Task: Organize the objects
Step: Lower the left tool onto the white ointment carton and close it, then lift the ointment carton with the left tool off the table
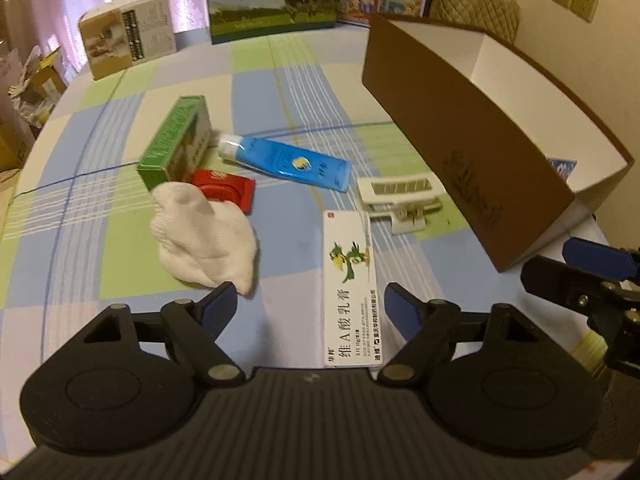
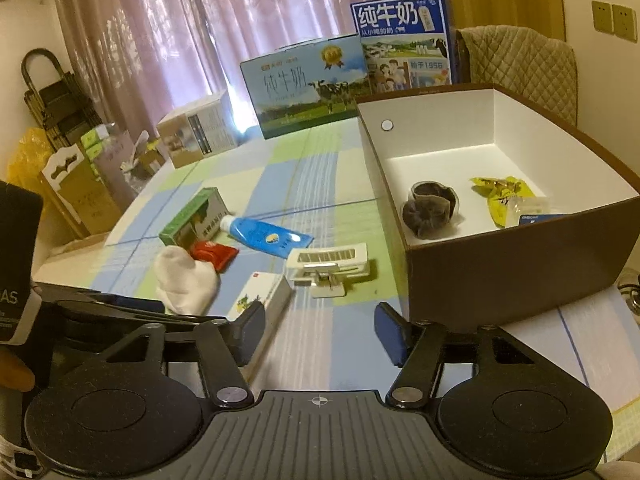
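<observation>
Left gripper [image 1: 308, 300] apart, astride white ointment box [image 1: 350, 280].

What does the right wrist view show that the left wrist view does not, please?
Only the right wrist view shows the brown box's contents: two dark pouches and a yellow packet. Only the left wrist view shows the ointment carton's whole printed face. Both show the white cloth, red packet, blue tube, green box and white clip.
</observation>
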Available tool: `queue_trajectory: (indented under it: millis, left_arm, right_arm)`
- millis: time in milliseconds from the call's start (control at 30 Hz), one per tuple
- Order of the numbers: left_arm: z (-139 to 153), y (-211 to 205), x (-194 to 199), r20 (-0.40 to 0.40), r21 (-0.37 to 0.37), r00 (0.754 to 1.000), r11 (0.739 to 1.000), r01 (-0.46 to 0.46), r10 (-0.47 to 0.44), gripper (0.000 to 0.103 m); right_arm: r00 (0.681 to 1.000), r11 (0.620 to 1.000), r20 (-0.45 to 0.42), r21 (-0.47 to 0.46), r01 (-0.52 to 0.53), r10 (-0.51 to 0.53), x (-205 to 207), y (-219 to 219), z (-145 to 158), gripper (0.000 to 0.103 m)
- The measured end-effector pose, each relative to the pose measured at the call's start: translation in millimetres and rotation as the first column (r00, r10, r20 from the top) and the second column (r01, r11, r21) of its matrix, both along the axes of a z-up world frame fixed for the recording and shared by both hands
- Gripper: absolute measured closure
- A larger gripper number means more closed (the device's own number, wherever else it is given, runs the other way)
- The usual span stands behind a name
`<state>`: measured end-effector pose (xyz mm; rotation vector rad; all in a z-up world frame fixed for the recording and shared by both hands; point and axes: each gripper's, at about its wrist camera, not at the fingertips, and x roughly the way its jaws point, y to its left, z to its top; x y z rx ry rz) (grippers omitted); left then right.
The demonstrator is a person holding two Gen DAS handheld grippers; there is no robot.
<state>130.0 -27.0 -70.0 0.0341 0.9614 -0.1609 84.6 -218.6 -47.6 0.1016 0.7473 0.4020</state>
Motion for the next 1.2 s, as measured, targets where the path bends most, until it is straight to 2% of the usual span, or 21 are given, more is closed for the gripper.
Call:
queue_trajectory:
  millis: [267,500,633,700,767,833,1000,1200]
  left_arm:
    - [-24,-15,11,-0.017,0.012,0.999,0.999,0.046,-0.046,0.035]
    - [-42,-28,26,-0.038,0.048,0.996,0.996,0.079,-0.078,0.045]
    - [-49,-31,33,-0.043,0.059,0.996,0.995,0.083,-0.081,0.047]
    - [-52,-32,36,-0.042,0.061,0.996,0.994,0.086,-0.084,0.054]
    - [-52,-32,38,-0.035,0.05,0.996,0.995,0.089,-0.087,0.059]
    - [-51,-32,39,-0.03,0.045,0.995,0.995,0.093,-0.092,0.069]
    - [-47,-25,37,-0.031,0.049,0.996,0.995,0.084,-0.083,0.069]
    - [-14,-1,30,0.032,0.028,0.998,0.998,0.051,-0.052,0.069]
  right_arm:
    - [1.0,1.0,-0.019,-0.02,0.002,-0.002,8,-1,-20,0.064]
    - [0.999,1.0,-0.031,-0.011,0.016,-0.016,12,-4,-25,0.066]
    - [0.999,1.0,-0.036,-0.014,0.014,-0.015,14,-2,-26,0.066]
    - [0.999,1.0,-0.039,-0.017,0.013,-0.014,15,0,-27,0.066]
    - [0.999,1.0,-0.041,-0.02,0.013,-0.014,15,1,-28,0.066]
    - [0.999,1.0,-0.04,-0.022,0.014,-0.015,15,3,-28,0.066]
    - [0.999,0.999,-0.028,-0.03,0.015,-0.016,20,12,-27,0.066]
    - [0.999,0.998,-0.009,-0.039,0.041,-0.041,33,28,-28,0.066]
